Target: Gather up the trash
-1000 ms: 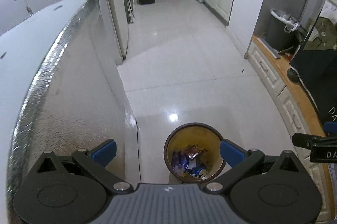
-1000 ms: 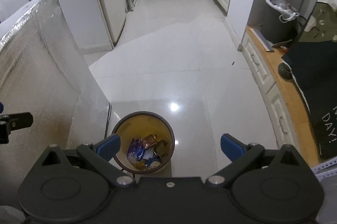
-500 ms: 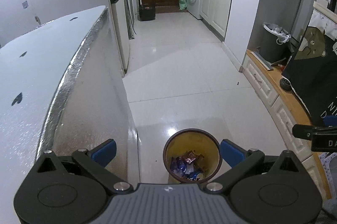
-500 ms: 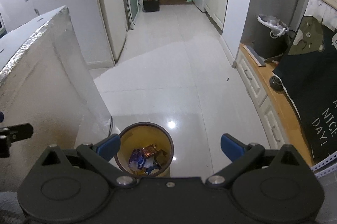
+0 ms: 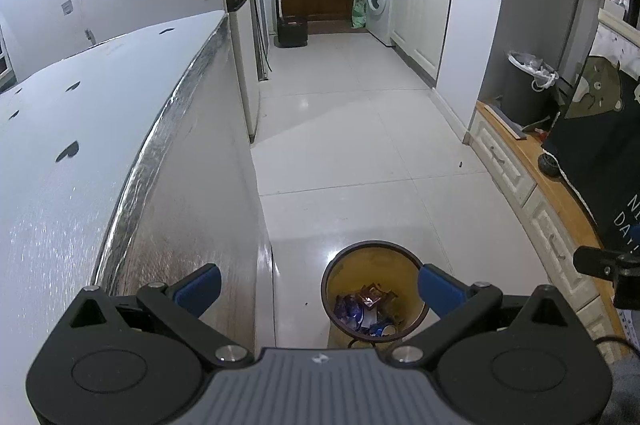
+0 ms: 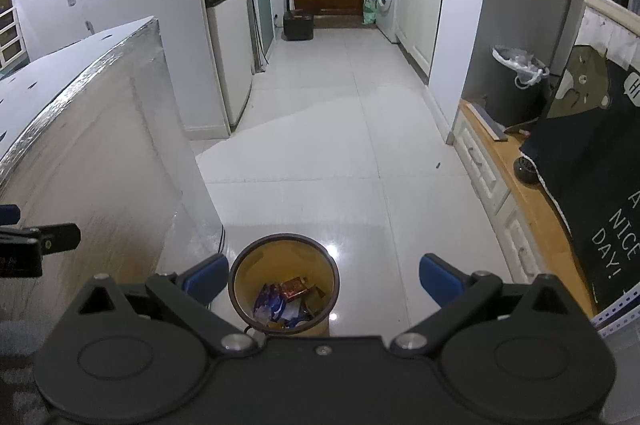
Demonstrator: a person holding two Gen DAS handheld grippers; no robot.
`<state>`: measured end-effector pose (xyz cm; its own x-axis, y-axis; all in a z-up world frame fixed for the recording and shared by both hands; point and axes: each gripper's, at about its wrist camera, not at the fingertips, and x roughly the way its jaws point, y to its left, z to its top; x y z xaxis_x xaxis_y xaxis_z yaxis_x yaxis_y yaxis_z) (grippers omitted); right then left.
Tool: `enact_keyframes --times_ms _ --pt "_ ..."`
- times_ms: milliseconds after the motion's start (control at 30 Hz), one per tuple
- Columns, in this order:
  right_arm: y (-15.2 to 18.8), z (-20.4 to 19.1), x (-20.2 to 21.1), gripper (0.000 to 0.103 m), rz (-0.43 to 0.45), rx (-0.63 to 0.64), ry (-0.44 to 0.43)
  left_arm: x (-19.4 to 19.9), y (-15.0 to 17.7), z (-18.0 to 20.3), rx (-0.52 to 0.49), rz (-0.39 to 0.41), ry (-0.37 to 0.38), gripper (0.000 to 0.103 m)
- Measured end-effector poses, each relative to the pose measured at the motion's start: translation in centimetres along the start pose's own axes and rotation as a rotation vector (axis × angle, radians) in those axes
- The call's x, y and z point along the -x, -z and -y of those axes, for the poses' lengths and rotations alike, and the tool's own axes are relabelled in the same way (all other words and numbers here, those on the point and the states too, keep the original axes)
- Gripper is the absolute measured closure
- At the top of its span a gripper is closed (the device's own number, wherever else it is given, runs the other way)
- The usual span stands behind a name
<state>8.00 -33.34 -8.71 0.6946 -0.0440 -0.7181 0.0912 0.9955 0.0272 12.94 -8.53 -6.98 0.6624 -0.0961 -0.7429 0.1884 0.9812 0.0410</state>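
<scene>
Both grippers, left (image 5: pixel 318 285) and right (image 6: pixel 322 279), hung spread and empty above the wastebasket (image 6: pixel 240 267); a careless descent risked toppling the wrapper-filled bin.

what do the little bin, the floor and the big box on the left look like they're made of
Bin: probably plastic, with a dark rim and smooth yellow-orange inner wall; wrappers lie inside.
Floor: glazed tile, judging by grout lines and a mirror-like lamp glare.
Big box: seemingly foil-faced board or insulation, with a crinkled silvery sheen along its edge; its core cannot be told.
</scene>
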Motion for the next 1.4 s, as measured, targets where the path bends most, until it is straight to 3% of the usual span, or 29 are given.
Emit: enact_keyframes --times_ms 467,1400 --pt "2.0 -0.3 -0.1 0.001 0.016 0.003 0.004 0.6 2.1 -0.1 -0.001 0.031 -0.014 0.000" --pt "2.9 -1.6 0.8 0.000 0.076 0.043 0.062 1.3 3.0 -0.1 -0.006 0.114 -0.003 0.000"
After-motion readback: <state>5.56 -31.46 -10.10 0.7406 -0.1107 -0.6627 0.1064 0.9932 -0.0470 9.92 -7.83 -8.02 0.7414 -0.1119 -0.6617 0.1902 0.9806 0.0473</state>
